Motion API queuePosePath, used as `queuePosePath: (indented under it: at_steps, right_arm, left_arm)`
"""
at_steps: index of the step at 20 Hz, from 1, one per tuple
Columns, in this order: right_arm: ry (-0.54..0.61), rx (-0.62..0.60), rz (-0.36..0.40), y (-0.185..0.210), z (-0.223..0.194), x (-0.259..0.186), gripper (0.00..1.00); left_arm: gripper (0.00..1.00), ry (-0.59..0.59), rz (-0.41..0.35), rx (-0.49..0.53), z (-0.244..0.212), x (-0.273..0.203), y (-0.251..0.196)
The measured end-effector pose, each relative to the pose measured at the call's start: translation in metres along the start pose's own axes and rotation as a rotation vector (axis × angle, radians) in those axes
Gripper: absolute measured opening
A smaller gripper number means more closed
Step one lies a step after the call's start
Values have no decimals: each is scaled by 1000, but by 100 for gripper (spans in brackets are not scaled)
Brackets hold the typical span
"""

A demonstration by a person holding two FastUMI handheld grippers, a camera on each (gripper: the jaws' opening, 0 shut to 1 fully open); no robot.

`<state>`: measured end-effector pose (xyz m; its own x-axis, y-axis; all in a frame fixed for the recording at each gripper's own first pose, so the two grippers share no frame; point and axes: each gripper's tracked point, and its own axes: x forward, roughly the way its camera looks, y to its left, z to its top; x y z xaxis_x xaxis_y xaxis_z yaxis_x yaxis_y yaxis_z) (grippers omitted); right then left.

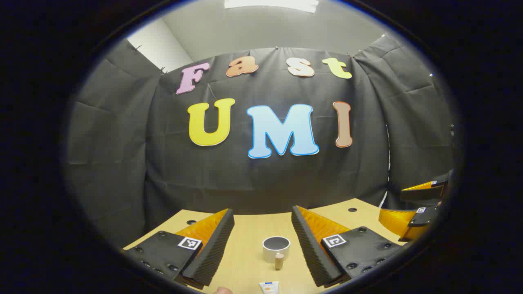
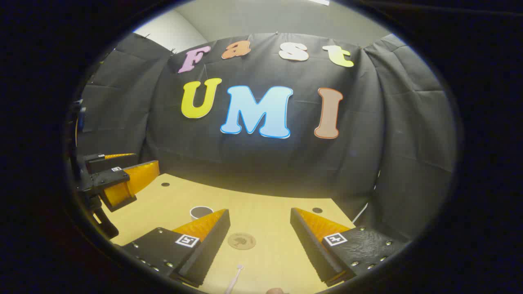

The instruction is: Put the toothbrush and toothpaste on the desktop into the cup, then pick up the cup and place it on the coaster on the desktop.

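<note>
1. Left gripper view: left gripper (image 1: 262,241) spread wide over pale wooden desktop (image 1: 245,261); white toothpaste tube (image 1: 269,287) cut off at bottom edge, round white cup (image 1: 276,248) beyond.
2. Right gripper view: right gripper (image 2: 260,241) likewise apart; white toothbrush (image 2: 233,279) partly cropped, round brown coaster (image 2: 242,241) farther, open desktop around.

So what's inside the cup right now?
The cup looks empty: only its dark inner wall shows. Its bottom is hidden by the rim. The toothpaste and toothbrush lie on the table.

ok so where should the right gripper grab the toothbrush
Grip the toothbrush on its thin handle, probably from straight above. It lies flat on the desk, running toward the camera, between the open right gripper fingers; turn so they close across its width.
</note>
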<state>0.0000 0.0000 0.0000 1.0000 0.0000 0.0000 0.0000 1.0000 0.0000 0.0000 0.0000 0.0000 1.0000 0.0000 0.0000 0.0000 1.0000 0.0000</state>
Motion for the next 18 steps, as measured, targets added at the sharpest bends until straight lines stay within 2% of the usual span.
queuePosePath:
  at_steps: [9, 18]
  right_arm:
    - [46, 26, 10, 7, -11, -4, 95]
    - [168, 48, -13, 7, -42, -1, 95]
  left_arm:
    - [91, 44, -17, -7, -14, 0, -1]
    - [93, 156, -36, -44, -50, 6, -3]
